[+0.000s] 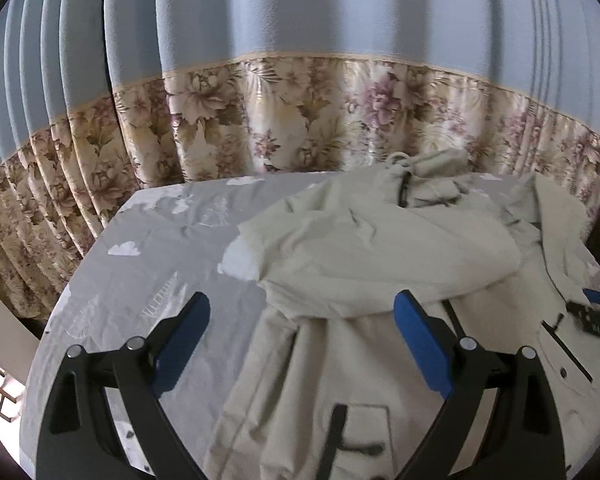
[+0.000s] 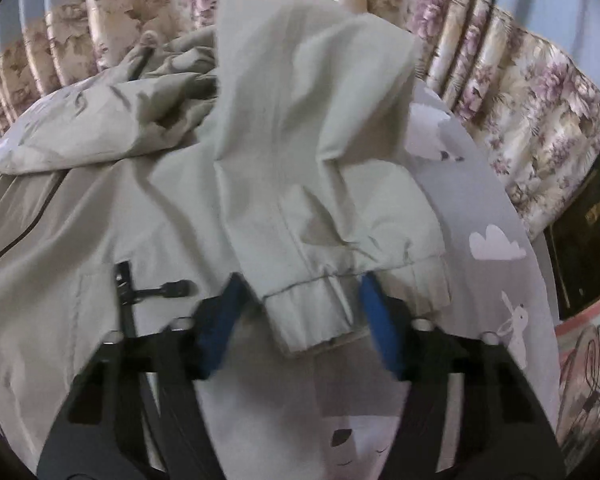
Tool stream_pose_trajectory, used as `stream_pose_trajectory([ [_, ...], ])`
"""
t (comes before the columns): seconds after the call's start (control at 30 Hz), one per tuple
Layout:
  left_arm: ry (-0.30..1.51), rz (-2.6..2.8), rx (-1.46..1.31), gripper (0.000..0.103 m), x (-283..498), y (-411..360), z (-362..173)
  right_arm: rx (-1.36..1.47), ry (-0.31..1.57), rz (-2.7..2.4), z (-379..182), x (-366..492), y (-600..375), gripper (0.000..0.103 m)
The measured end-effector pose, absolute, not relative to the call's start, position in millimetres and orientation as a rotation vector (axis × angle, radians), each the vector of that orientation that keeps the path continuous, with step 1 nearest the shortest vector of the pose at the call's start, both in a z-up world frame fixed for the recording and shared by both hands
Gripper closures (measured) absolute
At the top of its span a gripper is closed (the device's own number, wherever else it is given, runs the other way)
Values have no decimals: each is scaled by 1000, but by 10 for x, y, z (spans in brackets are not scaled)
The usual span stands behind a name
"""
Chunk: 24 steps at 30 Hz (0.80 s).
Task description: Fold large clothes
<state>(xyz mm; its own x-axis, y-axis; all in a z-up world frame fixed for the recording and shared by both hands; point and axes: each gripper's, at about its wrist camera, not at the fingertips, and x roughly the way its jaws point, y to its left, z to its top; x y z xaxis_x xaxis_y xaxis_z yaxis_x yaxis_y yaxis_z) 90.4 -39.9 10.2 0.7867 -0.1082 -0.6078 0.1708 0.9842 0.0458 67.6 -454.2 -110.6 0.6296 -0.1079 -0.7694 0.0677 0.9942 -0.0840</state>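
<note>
A pale grey-green jacket (image 1: 364, 256) lies spread on a grey sheet with white cloud and rabbit prints (image 1: 148, 240). One sleeve is folded across its chest. My left gripper (image 1: 302, 312) is open above the jacket's lower left part, holding nothing. In the right wrist view the other sleeve (image 2: 300, 152) rises up and its cuff (image 2: 320, 312) hangs between the blue pads of my right gripper (image 2: 300, 292). The jaws stand apart around the cuff. The right gripper also shows at the right edge of the left wrist view (image 1: 596, 312).
Blue curtains with a floral lower band (image 1: 300, 112) hang behind the bed. A dark cabinet (image 2: 580, 232) stands at the right. A pink striped floor with a cable (image 2: 588, 364) shows beyond the bed's right edge.
</note>
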Motion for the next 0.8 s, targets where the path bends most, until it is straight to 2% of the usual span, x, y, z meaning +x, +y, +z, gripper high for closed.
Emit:
stream_pose_trajectory([
  [0.03, 649, -152, 104, 10, 863, -405, 102, -28, 881, -96, -1063, 665, -4580, 65],
  [0.07, 648, -151, 104, 10, 826, -403, 104, -12, 872, -94, -1009, 634, -4601, 77],
  [0.1, 645, -151, 102, 10, 792, -396, 104, -9, 852, -103, -928, 602, -4617, 82],
  [0.33, 615, -158, 91, 10, 597, -313, 174, 78, 735, 38, -251, 155, -4368, 85],
  [0.6, 612, -216, 37, 10, 292, -231, 214, 109, 773, 518, -33, -102, -3007, 85],
  [0.63, 613, -216, 30, 10, 239, -190, 205, 126, 775, 552, -54, -88, -2877, 83],
  [0.67, 617, -214, 24, 10, 204, -162, 193, 147, 780, 574, -70, -60, -2753, 72],
  [0.7, 626, -212, 14, 10, 169, -122, 167, 167, 785, 601, -89, -10, -2629, 44],
  [0.73, 637, -212, 6, 9, 138, -107, 136, 168, 776, 606, -80, 13, -2573, 31],
  [0.77, 655, -213, -3, 9, 117, -86, 94, 164, 753, 593, -54, 18, -2563, 21],
  [0.8, 680, -217, -13, 9, 85, -72, 33, 152, 720, 571, -11, 10, -2579, 22],
])
